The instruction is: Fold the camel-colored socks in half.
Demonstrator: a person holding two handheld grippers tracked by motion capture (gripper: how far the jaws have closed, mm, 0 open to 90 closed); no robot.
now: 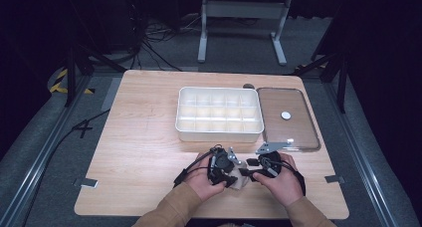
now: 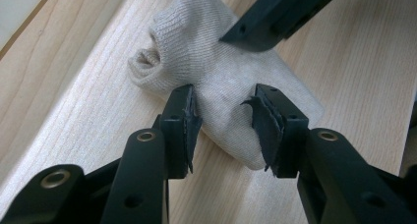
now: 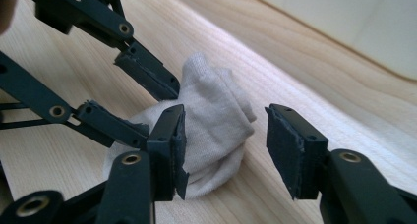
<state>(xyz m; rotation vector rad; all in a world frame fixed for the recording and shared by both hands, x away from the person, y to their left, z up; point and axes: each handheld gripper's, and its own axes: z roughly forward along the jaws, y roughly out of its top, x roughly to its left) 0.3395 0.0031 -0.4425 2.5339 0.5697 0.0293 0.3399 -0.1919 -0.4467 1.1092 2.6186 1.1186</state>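
- Near edge of the wooden table (image 1: 139, 137): I hold 2 grippers over a beige sock (image 2: 221, 76), bunched between them.
- My left gripper (image 2: 223, 121) straddles the sock, jaws parted, gripping nothing.
- My right gripper (image 3: 223, 135) gapes wide beside it, empty.
- Likely step: grasping; next, both must close on fabric.
- The white compartment box (image 1: 219, 132) waits farther off.

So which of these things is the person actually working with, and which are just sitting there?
In use:
- sock, lying on the table
- left gripper, jaws open around the sock
- right gripper, jaws open beside the sock

Probably just lying about:
- white divided tray
- clear lid beside the tray
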